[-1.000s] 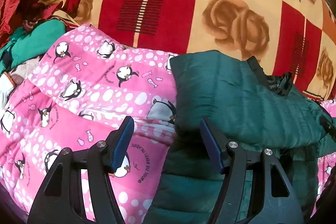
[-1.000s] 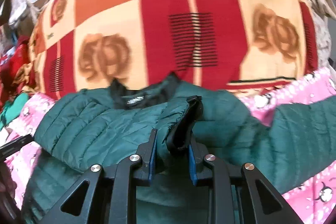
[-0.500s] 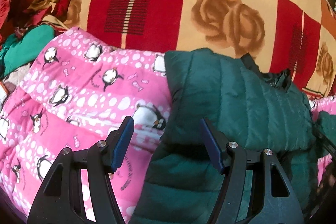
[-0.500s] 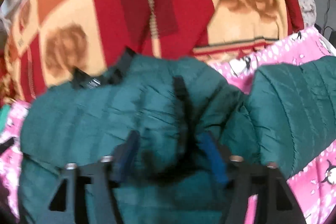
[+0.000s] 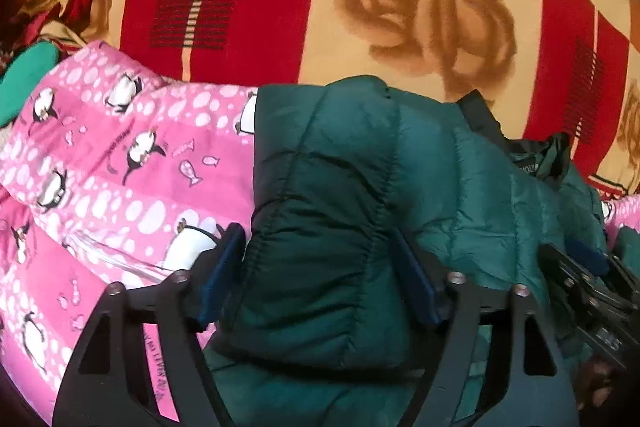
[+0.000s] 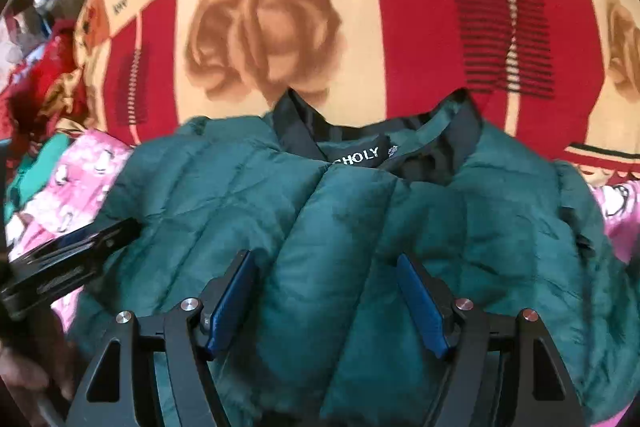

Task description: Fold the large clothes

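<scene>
A dark green quilted jacket [image 6: 248, 195] with a black collar [image 6: 304, 131] lies folded on a pink penguin quilt [image 5: 120, 167]. In the left wrist view my left gripper [image 5: 318, 271] hangs low over the jacket's [image 5: 320, 187] folded left edge. Its jaws are opening and the puffy fold sits between the fingers [image 5: 224, 267]. My right gripper [image 6: 326, 301] is open just above the middle of the jacket, below the collar, with padded cloth bulging between its blue pads [image 6: 232, 291]. Each gripper shows at the edge of the other's view, the right gripper [image 5: 592, 291] and the left gripper [image 6: 72, 251].
A red, cream and orange blanket [image 5: 400, 7] with rose prints covers the bed behind the jacket. Crumpled red and teal clothes [image 6: 44, 95] pile up at the far left. A hand [image 6: 24, 379] holds the left gripper's handle.
The right gripper let go of the jacket's front edge, opened, and swung towards the collar. The left gripper moved right and down onto the jacket's left fold, its jaws slightly wider.
</scene>
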A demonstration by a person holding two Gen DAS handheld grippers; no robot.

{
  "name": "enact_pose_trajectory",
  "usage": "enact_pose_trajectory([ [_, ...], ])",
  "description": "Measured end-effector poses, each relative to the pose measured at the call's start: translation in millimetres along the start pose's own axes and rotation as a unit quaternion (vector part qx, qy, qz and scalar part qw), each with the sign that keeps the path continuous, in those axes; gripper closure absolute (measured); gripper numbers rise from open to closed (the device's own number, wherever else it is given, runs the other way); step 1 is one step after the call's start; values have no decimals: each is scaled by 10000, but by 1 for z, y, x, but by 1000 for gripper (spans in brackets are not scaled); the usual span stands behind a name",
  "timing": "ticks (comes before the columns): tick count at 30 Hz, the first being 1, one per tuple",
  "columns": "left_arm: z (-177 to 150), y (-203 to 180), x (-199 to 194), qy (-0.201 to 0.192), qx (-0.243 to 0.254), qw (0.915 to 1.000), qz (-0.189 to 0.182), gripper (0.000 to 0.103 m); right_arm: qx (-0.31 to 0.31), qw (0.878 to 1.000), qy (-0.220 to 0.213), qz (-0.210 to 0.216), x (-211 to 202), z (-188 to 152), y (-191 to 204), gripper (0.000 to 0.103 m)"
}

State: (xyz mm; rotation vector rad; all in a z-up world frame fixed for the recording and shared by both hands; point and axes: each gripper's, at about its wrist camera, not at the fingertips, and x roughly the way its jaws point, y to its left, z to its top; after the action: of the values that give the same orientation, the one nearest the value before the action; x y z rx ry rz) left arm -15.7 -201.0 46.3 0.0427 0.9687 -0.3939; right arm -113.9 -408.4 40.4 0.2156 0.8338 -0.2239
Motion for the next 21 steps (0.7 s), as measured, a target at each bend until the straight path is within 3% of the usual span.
enact_pose_trajectory([
  [3,-4,6,7,7,-161,9998,-136,24,57,9999,30,-127,20,-3,-8,26],
  [7,-6,4,9,-24,-173,9998,-114,23,149,9998,57,-71,23,-4,-14,26],
  [13,-6,3,8,-68,-133,9999,-68,23,248,9996,-94,32,-22,-17,-25,26],
  [16,-8,2,7,-177,-126,9998,-18,22,291,9991,-164,-243,-40,-32,-41,26],
  [19,-11,-1,7,-258,-72,9996,97,20,389,9974,30,-614,-35,-44,-58,26],
  [21,-14,-2,6,-292,-46,9995,144,19,452,9976,154,-500,-26,-51,-65,26],
])
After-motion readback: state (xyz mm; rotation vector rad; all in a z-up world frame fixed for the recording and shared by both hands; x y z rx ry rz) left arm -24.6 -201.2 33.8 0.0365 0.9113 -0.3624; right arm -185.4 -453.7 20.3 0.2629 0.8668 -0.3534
